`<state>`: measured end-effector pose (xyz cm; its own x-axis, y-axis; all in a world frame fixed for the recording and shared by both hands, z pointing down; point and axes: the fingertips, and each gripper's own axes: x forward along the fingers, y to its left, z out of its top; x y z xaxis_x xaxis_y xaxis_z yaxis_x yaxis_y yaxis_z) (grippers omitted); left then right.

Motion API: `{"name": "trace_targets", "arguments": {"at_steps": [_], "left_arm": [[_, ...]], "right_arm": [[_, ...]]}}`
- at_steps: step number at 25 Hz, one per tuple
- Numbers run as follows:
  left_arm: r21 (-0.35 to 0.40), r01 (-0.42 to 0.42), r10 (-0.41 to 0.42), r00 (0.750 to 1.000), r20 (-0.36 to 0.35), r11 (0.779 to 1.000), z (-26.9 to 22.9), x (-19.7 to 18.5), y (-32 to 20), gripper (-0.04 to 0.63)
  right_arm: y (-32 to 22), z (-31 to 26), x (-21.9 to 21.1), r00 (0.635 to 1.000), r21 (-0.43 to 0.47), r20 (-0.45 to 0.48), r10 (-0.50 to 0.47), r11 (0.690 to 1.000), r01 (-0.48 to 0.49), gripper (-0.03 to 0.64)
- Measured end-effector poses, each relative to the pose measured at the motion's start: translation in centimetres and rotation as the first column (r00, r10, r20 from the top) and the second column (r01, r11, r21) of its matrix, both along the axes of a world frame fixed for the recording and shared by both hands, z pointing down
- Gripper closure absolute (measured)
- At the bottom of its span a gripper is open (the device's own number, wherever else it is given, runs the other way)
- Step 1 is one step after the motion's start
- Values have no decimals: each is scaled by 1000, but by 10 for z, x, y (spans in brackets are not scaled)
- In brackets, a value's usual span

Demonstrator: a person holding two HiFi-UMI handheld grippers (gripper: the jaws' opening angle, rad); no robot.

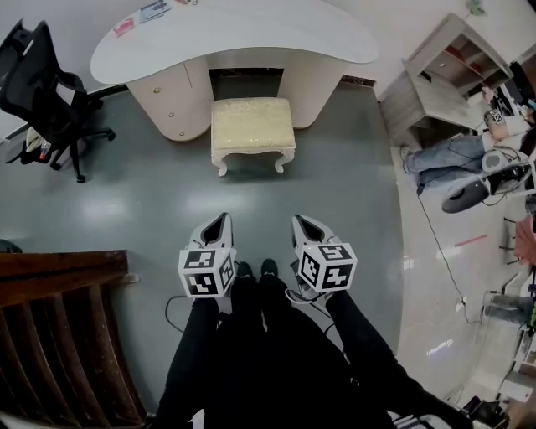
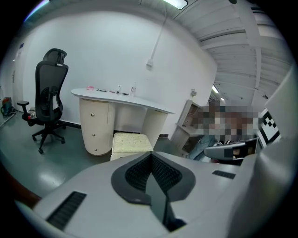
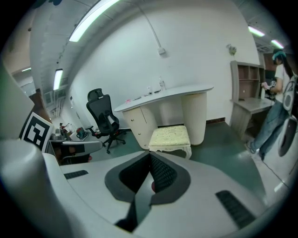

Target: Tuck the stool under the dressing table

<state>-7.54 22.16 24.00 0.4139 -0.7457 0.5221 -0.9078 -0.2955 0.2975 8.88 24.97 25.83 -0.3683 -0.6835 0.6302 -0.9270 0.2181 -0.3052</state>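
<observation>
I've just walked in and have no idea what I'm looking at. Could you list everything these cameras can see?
dressing table: one, cream-white, against the far wall.
small items: a few, pink and bluish, on the table's left end; too small to name.
stool: one, cream cushion on white legs, in front of the table's knee gap, not tucked in.
office chair: one, black, left of the table.
slatted wooden piece: one, dark brown, near left.
shelf unit: one, pale wood, far right.
cable: one, black, on the floor at right.
bystander: at least one, in jeans, by the shelf unit.
left gripper: one, white, jaws together, empty.
right gripper: one, white, jaws together, empty.
legs: two, black trousers, below the grippers.
</observation>
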Motion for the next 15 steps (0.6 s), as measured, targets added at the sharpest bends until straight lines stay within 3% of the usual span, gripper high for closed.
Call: {"name": "trace_targets", "arguments": {"at_steps": [7, 15], "left_arm": [[-38, -3, 5, 999, 43, 999, 25, -21, -12, 588], [-67, 29, -24, 998, 66, 997, 36, -48, -33, 588]], "right_arm": [[0, 31, 19, 994, -101, -45, 101, 989, -105, 612], [-20, 39, 44, 977, -133, -128, 172, 973, -188, 612]]}}
